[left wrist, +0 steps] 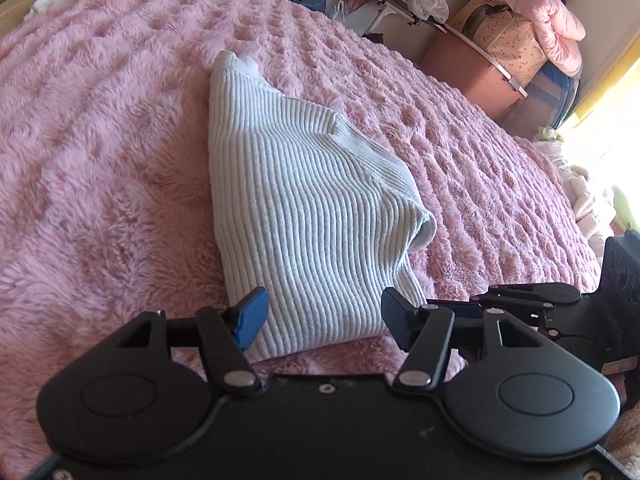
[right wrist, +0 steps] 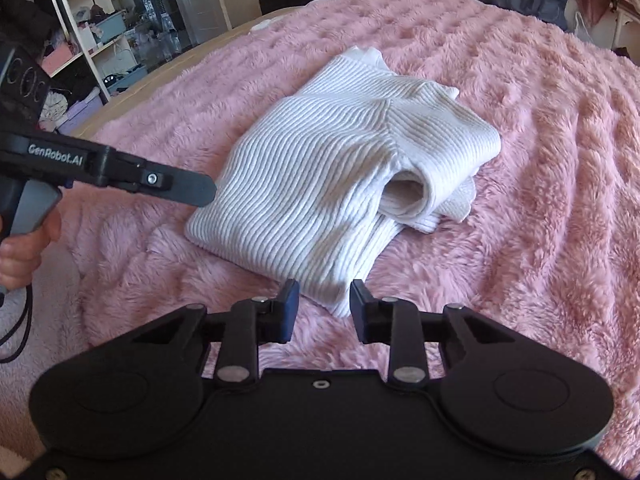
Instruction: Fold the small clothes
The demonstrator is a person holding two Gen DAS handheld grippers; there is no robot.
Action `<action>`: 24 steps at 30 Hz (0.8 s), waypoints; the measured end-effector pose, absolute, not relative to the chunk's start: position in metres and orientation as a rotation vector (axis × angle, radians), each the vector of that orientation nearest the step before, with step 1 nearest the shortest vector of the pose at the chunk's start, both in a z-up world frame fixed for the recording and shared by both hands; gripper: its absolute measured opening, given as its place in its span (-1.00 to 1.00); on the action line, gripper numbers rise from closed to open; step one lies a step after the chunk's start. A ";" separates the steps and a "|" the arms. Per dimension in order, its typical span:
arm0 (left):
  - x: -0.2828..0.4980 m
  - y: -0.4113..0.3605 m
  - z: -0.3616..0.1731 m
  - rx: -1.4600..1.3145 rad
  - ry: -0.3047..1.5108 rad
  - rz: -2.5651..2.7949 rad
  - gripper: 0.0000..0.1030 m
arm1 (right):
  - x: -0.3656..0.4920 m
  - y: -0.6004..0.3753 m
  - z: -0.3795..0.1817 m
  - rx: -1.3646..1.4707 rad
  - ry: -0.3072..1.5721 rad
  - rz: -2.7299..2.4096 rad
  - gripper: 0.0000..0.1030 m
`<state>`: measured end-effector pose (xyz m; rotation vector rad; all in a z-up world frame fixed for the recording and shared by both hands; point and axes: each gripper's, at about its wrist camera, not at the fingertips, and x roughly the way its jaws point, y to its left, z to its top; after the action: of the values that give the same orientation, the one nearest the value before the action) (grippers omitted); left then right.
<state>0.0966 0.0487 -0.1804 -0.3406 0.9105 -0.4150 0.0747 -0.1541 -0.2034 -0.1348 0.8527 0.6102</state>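
A white ribbed knit sweater [left wrist: 304, 208] lies folded into a compact bundle on the pink fluffy blanket [left wrist: 100, 160]. It also shows in the right wrist view [right wrist: 340, 172], with a sleeve cuff opening toward the right. My left gripper [left wrist: 324, 318] is open, its blue pads either side of the sweater's near edge, holding nothing. My right gripper [right wrist: 324, 308] is open and empty just short of the sweater's near corner. The left gripper also shows in the right wrist view [right wrist: 188, 190] at the sweater's left edge; its jaws are hidden there.
The blanket [right wrist: 520, 200] covers the whole bed. Beyond the bed's far side stand a pink storage box [left wrist: 472, 68], a pink quilt [left wrist: 536, 12] and piled clothes. Shelves [right wrist: 92, 32] with clutter stand past the bed's left end.
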 end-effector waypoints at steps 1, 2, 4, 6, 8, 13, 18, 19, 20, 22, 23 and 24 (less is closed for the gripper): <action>0.099 0.044 -0.185 -0.329 0.927 -0.410 0.23 | 0.074 -0.154 -0.203 -0.131 0.857 0.611 -0.57; 0.102 0.040 -0.190 -0.320 0.946 -0.402 0.23 | 0.072 -0.153 -0.202 -0.136 0.868 0.605 -0.64; 0.106 0.036 -0.201 -0.304 0.970 -0.385 0.23 | 0.074 -0.150 -0.204 -0.152 0.891 0.588 -0.72; 0.109 0.032 -0.206 -0.292 0.978 -0.375 0.23 | 0.076 -0.152 -0.207 -0.138 0.911 0.572 -0.74; 0.109 0.031 -0.205 -0.296 0.975 -0.363 0.23 | 0.076 -0.156 -0.208 -0.111 0.914 0.566 -0.74; 0.100 0.033 -0.182 -0.308 0.942 -0.307 0.23 | 0.067 -0.154 -0.198 -0.118 0.928 0.524 -0.41; 0.081 0.026 -0.147 -0.233 0.936 -0.164 0.31 | 0.044 -0.156 -0.160 -0.096 0.865 0.501 0.13; 0.077 0.023 -0.140 -0.212 0.938 -0.132 0.31 | 0.041 -0.156 -0.152 -0.095 0.854 0.493 0.15; 0.072 0.020 -0.133 -0.192 0.934 -0.100 0.32 | 0.038 -0.155 -0.144 -0.089 0.845 0.481 0.21; 0.064 0.015 -0.122 -0.172 0.932 -0.042 0.33 | 0.032 -0.154 -0.129 -0.077 0.833 0.453 0.35; 0.059 0.014 -0.117 -0.163 0.935 -0.021 0.33 | 0.029 -0.153 -0.124 -0.076 0.831 0.436 0.37; 0.053 0.012 -0.111 -0.151 0.936 -0.011 0.33 | 0.026 -0.153 -0.119 -0.077 0.828 0.420 0.37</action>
<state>0.0534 0.0121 -0.1115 -0.1509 0.9362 -0.0109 0.0264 -0.1528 -0.1195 -0.0771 0.8276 0.4203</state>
